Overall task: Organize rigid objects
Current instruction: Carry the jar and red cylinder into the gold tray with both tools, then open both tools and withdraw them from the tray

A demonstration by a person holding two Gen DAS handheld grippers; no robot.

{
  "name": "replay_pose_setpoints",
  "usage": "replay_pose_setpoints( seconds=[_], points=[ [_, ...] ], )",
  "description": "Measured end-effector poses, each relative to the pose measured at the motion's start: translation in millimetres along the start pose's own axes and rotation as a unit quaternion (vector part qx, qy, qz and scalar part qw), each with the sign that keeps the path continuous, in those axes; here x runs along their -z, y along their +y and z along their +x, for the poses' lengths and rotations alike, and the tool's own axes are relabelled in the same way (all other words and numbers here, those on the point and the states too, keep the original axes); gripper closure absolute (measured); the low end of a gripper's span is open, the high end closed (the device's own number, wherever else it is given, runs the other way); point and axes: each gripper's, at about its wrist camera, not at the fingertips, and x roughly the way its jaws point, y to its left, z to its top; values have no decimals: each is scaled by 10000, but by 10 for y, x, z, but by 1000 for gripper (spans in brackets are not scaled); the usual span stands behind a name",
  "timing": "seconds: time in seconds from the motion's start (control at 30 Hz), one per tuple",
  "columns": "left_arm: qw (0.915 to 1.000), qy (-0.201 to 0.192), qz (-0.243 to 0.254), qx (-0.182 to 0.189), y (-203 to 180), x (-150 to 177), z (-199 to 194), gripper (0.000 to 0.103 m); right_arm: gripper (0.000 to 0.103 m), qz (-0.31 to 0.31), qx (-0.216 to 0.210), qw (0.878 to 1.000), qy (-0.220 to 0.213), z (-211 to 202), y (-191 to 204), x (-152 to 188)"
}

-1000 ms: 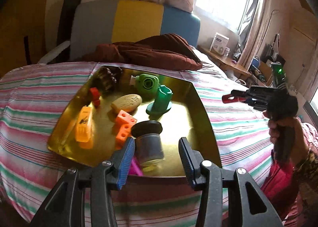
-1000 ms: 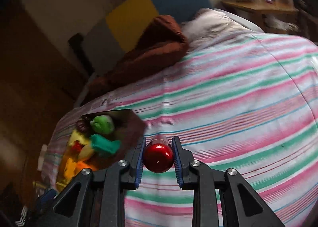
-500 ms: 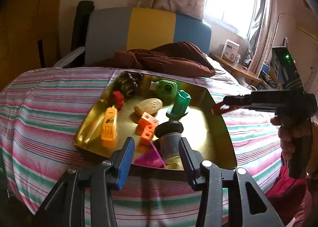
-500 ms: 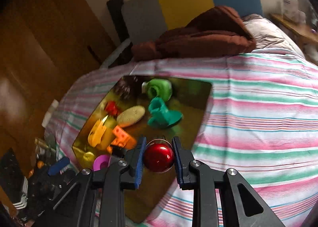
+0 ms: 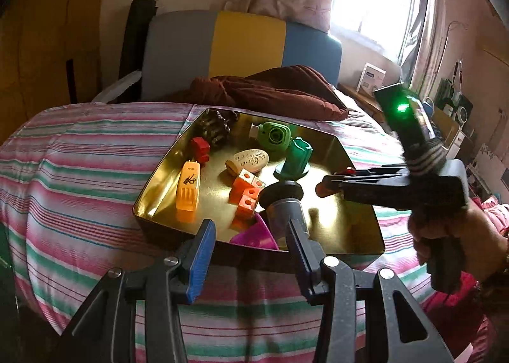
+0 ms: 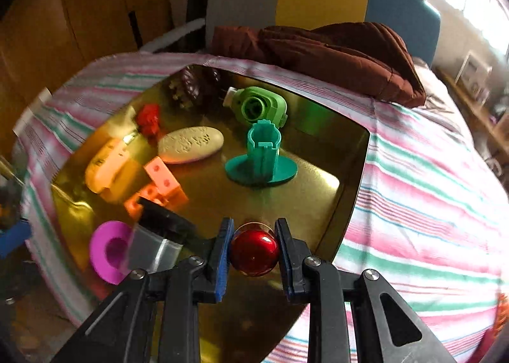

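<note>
The red ball [image 6: 254, 251] is clamped between the jaws of the right gripper [image 6: 254, 250], poised over the near right part of the gold tray [image 6: 356, 172] on the striped bed [image 6: 429, 197]. Ahead of the jaws stand a teal stand [image 6: 262, 156] and a green toy [image 6: 259, 105]; to their left lie orange blocks [image 6: 162, 184] and a pink ring [image 6: 109, 251]. Advisable: lower over the bare floor and release low, as the ball would likely roll. The left gripper [image 5: 251, 245] hangs at the tray's near edge, jaws half apart, holding nothing. The tray's near edge is hidden behind the gripper; the left-hand objects are blurred.
</note>
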Motion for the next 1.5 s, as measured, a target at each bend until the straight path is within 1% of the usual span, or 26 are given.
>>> replay_pose_setpoints(
  seconds=[0.1,0.2,0.43,0.53,0.57,0.6,0.63,0.67,0.8,1.0,1.17,1.23,1.37,1.43,1.5],
  points=[
    [10000,25,-15,-18,5,5,-7,57,76,-106,183,9998,33,79,18,13],
    [10000,43,-22,-44,15,6,-3,57,76,-131,230,9996,58,105,26,43],
    [9999,97,-30,-74,14,17,12,57,76,-106,143,9998,121,108,42,150],
    [9999,95,-10,-104,8,15,6,57,75,-53,31,9999,148,88,53,197],
    [9999,94,-15,-125,8,15,5,57,71,-49,10,9999,153,77,60,210],
    [9998,99,-22,-156,8,14,5,57,63,-46,-10,9999,163,62,71,222],
    [9998,105,-34,-193,10,13,5,57,58,-37,-57,9998,169,41,82,236],
    [9997,105,-47,-213,18,11,8,57,50,-27,-111,9998,174,22,94,248],
    [9990,87,-116,-427,49,-4,-7,57,49,-46,-175,9998,130,-100,154,309],
    [9966,192,-143,-785,100,-23,2,57,47,181,-312,9993,73,-252,202,388],
    [9960,173,-128,-865,126,-17,-25,57,45,266,-283,9992,-18,-351,248,432],
    [9942,152,-24,-1065,107,-14,-35,57,44,345,-305,9989,-56,-388,255,448],
    [9894,135,111,-1440,73,-12,-50,57,40,446,-332,9984,-122,-459,297,468],
    [9882,149,76,-1525,79,-19,-52,57,39,459,-332,9983,-167,-501,336,470],
    [9881,177,28,-1526,89,-21,-61,57,35,440,-285,9984,-216,-536,376,467]
  ],
)
